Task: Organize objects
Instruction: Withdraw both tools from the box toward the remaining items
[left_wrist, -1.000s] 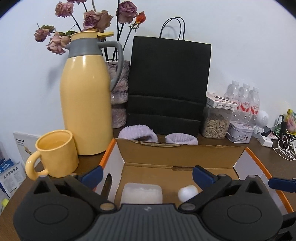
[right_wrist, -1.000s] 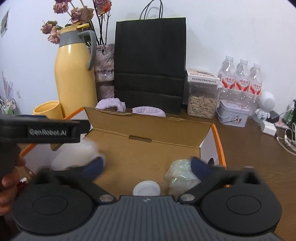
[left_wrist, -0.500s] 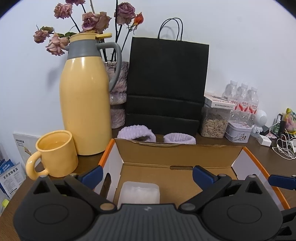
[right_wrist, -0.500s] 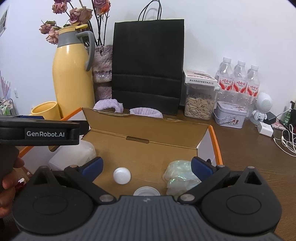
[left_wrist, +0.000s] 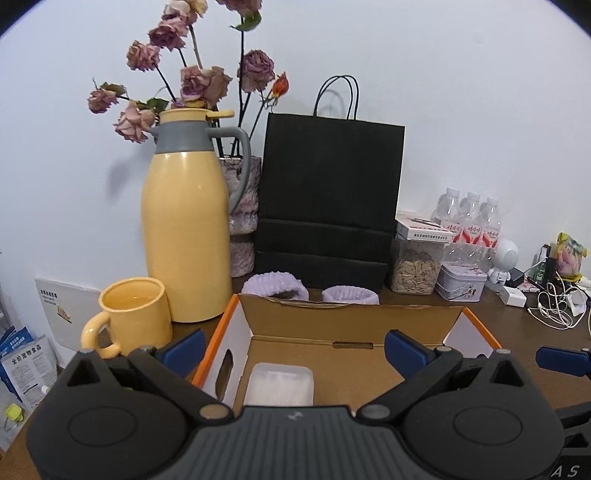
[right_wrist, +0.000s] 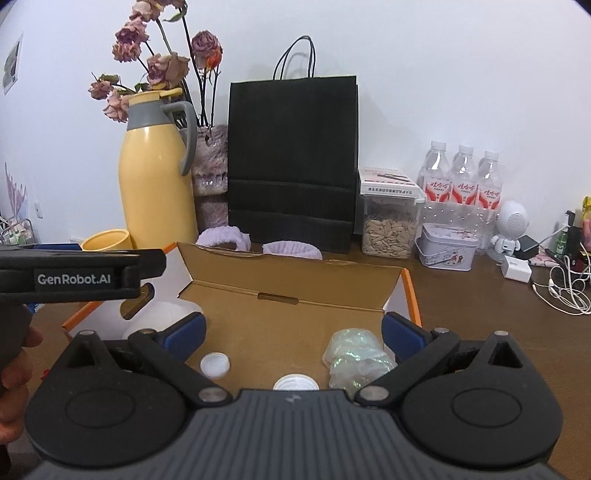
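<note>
A: Box (right_wrist: 288, 325) of brown cardboard with orange-edged flaps, lid open, on the wooden table (right_wrist: 480, 314). What lies inside?

B: Right-wrist view: a small white cap (right_wrist: 214, 364) on the box floor toward the left, a larger white lid (right_wrist: 295, 383) at the near edge, partly cut off by the gripper body, and a crumpled iridescent wrapper (right_wrist: 354, 360) to the right. A translucent plastic container (left_wrist: 279, 384) sits in the left part of the box, shown best in the left-wrist view.

A: State of the claws?

B: Left gripper (left_wrist: 293, 347): blue-padded fingers spread wide, nothing between them, positioned over the near left portion of the box. Right gripper (right_wrist: 293, 328): fingers likewise spread and empty, over the box interior, with the cap and wrapper lying between and below the pads, apart from them.

A: Surroundings?

B: Behind the box, two lilac fabric bands (left_wrist: 275, 286), a black paper bag (left_wrist: 328, 206), a yellow thermos jug (left_wrist: 184, 229) and a yellow mug (left_wrist: 133, 317). Further right, a jar of seeds (right_wrist: 388, 232), a small tin (right_wrist: 447, 253) and three water bottles (right_wrist: 461, 184). The left gripper's housing, marked GenRobot.AI, and the person's hand (right_wrist: 14, 373) appear at the left edge of the right-wrist view.
</note>
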